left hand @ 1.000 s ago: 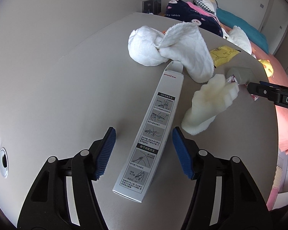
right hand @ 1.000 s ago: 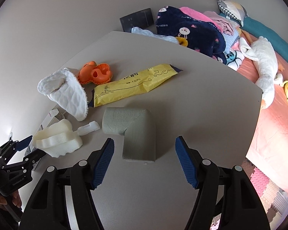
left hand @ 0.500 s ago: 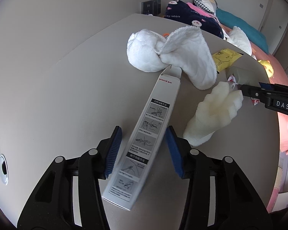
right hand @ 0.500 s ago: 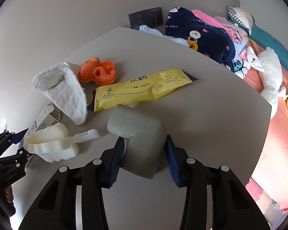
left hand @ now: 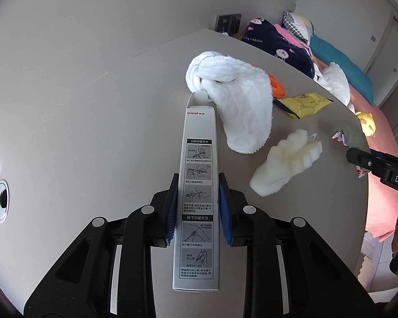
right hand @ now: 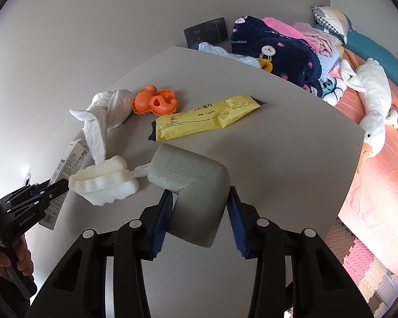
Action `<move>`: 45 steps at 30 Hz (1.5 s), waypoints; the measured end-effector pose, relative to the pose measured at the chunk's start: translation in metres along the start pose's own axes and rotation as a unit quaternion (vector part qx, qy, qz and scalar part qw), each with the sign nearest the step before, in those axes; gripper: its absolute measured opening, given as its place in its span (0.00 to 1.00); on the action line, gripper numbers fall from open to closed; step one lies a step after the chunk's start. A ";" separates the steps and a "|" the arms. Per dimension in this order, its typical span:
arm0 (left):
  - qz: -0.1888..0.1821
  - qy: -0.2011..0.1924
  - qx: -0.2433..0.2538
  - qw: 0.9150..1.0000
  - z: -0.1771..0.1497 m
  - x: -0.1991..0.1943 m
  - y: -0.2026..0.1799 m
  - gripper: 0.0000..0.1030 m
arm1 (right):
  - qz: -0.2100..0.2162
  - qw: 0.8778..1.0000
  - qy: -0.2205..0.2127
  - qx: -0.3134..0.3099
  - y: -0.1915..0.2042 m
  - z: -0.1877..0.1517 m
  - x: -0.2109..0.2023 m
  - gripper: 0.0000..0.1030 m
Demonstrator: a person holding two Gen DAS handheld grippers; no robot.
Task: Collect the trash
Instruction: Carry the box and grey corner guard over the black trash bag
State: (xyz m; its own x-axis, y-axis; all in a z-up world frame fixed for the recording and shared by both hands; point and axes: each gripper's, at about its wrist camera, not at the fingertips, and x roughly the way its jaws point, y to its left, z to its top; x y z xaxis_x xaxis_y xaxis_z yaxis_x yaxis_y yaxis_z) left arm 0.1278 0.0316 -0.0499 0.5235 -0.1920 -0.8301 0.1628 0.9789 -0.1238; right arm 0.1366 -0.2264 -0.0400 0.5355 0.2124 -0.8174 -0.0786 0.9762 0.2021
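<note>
Left hand-held gripper (left hand: 198, 209) clamps long carton (left hand: 198, 198) mid-length, jaws having just closed on it; we judge carton light, hollow, crushable. Right hand-held gripper (right hand: 199, 217) grasps grey foam corner piece (right hand: 191, 185) above worktop (right hand: 278, 159); we judge it soft, springy, best held across one arm.

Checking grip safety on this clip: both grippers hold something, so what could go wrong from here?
1. The left gripper pinches the long silver cardboard box near one end; its open flap sits by the white quilted cloth and might snag it.
2. The right gripper squeezes the grey foam corner piece, which may deform and slip.
</note>
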 end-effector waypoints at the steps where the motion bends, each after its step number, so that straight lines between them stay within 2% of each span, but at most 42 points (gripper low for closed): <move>1: 0.002 -0.003 -0.001 1.000 -0.002 -0.004 0.000 0.26 | 0.003 1.000 -0.003 0.000 0.000 -0.002 -0.005 0.42; 10: 0.002 -0.033 0.016 0.999 -0.015 -0.045 -0.022 0.26 | 0.025 0.999 -0.033 -0.001 -0.002 -0.020 -0.048 0.42; 18: -0.010 -0.052 0.043 0.998 -0.017 -0.065 -0.058 0.26 | 0.033 0.998 -0.054 0.009 -0.019 -0.041 -0.083 0.42; 31: -0.057 -0.051 0.114 0.990 -0.020 -0.060 -0.146 0.26 | 0.017 0.995 -0.082 0.048 -0.071 -0.073 -0.131 0.42; 45: -0.114 -0.036 0.180 0.976 -0.031 -0.051 -0.233 0.26 | -0.022 0.990 -0.097 0.100 -0.134 -0.102 -0.166 0.42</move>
State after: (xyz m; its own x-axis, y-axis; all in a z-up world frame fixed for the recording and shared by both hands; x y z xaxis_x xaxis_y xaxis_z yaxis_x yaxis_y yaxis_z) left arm 0.0376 -0.1843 0.0041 0.4945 -0.4196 -0.7612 0.5589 0.8242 -0.0912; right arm -0.0275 -0.3881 0.0132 0.6882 0.1381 -0.7122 0.1066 0.9518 0.2876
